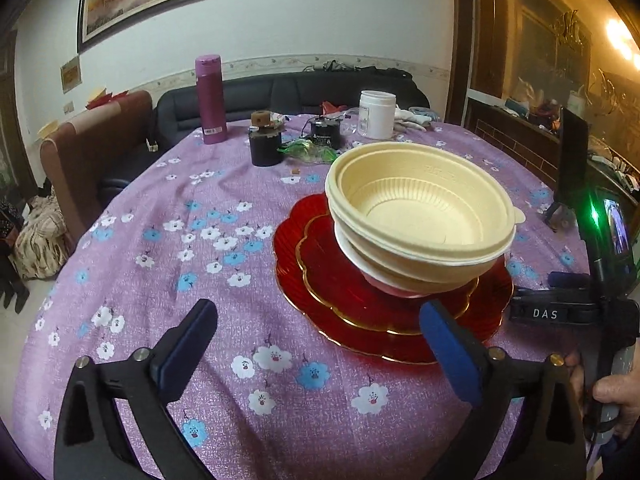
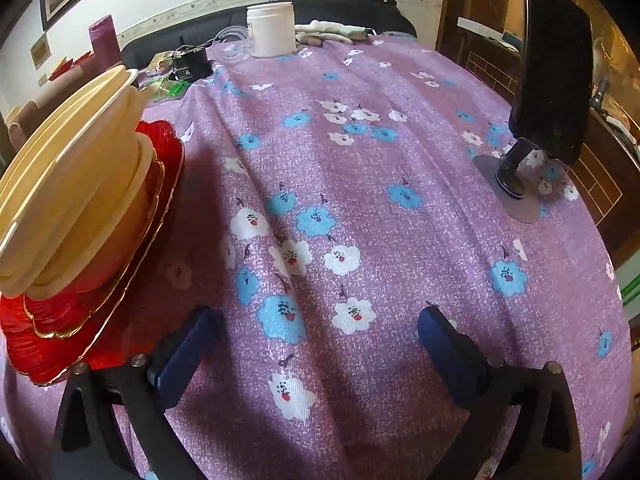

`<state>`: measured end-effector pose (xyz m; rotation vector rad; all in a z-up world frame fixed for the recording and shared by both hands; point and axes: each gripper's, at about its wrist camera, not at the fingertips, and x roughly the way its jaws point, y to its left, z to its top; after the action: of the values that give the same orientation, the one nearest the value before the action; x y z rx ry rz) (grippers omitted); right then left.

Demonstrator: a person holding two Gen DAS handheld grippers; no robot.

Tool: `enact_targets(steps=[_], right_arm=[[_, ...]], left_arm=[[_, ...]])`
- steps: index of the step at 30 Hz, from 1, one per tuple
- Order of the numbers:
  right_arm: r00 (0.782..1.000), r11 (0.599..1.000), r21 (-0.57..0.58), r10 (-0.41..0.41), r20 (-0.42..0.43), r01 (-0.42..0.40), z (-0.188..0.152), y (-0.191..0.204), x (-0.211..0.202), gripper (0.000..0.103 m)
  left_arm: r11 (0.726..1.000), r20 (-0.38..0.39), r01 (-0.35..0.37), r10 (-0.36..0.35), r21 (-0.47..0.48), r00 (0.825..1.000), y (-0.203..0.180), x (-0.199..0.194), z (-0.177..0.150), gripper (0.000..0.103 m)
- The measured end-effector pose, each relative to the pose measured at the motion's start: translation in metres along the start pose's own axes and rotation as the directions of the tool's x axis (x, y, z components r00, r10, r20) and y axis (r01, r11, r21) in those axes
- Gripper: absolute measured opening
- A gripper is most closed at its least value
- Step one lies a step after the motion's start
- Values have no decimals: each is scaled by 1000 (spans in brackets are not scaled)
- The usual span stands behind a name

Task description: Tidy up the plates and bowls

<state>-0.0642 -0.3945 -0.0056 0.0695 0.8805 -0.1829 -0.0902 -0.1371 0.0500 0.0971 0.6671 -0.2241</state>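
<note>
Resting on surface [image 1: 224, 320]: two red plates [image 1: 320, 280], stacked, larger beneath.
Bowls: cream bowls [image 1: 420, 208] nested atop plates.
Left claw [image 1: 318, 334]: wide open, empty, near plates.
Right claw [image 2: 316, 336]: wide open, empty, beside stack.

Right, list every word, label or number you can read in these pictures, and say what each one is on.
"DAS": white letters on the black gripper body at the right of the left wrist view.
Embossed lettering on the inner rim of the top cream plastic bowl: too faint to read.
Label on the black cylindrical jar: too small to read.
Sticker on the tall magenta flask: blurred.
Label on the white plastic jar: unreadable.
</note>
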Motion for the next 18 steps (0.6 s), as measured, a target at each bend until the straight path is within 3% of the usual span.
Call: enact_targets(steps=[7,12,18], right_arm=[[1000,1000,3,2,-6,-2,1,-1,0,102],[1000,1000,-5,3,12,-3,1,-1,2,102],[999,1000,-26,17,32,-16,3,-1,4,102]], left_arm=[[999,28,29,-29,28,999,-9,-7,1,103],[998,-2,-15,15,55,1000,-15,-5,5,103],[997,23,-44,43,69,999,-16,-9,13,103]])
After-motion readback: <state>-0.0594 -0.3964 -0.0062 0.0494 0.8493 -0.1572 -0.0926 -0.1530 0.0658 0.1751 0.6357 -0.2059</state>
